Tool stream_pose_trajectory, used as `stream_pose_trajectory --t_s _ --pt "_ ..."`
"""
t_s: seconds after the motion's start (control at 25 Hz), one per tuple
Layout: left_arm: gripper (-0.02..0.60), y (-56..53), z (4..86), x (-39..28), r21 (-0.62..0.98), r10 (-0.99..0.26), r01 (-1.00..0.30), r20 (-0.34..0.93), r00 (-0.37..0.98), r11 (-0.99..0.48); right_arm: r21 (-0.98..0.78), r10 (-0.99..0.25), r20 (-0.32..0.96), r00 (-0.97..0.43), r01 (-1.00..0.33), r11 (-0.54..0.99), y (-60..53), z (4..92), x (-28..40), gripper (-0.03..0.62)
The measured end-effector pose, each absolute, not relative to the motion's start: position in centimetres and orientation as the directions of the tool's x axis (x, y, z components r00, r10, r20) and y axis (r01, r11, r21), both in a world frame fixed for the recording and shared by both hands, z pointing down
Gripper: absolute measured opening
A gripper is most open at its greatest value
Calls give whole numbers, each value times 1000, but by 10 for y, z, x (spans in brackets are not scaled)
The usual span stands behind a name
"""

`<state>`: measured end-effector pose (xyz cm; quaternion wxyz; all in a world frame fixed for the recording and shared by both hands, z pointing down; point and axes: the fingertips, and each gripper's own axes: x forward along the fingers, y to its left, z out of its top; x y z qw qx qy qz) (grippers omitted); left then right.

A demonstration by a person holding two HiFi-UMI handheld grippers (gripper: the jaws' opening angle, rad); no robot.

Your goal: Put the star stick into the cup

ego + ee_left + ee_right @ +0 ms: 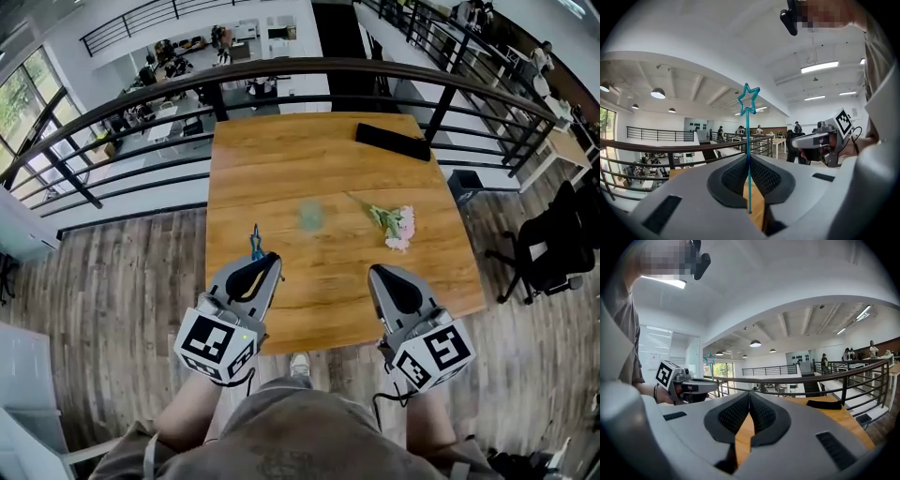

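Note:
A thin blue star stick point(748, 140) stands upright between the pads of my left gripper point(749, 157), which is shut on it; the star point(748, 98) tops it. In the head view the left gripper point(272, 259) hovers over the table's near left part with the stick point(255, 242) poking up beside its tips. A translucent greenish cup point(310, 215) stands at the table's middle, beyond the left gripper. My right gripper point(375, 273) is over the near right part, shut with nothing between its pads point(740, 411). From the right gripper view the star point(709, 358) shows above the left gripper point(705, 385).
A pink flower with a green stem point(394, 226) lies right of the cup. A flat black object point(392, 141) rests at the far right edge of the wooden table point(281, 150). A dark railing point(112, 150) runs behind the table; a black chair point(548, 248) stands to the right.

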<state>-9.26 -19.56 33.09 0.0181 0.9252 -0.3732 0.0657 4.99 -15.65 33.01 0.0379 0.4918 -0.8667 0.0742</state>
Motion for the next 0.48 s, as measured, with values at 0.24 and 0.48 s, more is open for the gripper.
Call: stream_pose_trajectory --t_s 0.24,0.48 --pt "28 -222 316 -90 -22 -694 -696 102 712 -717 -81 -838 148 -525 -851 519 -183 327 50 31" --pt "28 -242 315 -84 -26 -720 -721 89 688 -692 -83 -825 150 -545 -838 539 -200 333 63 31"
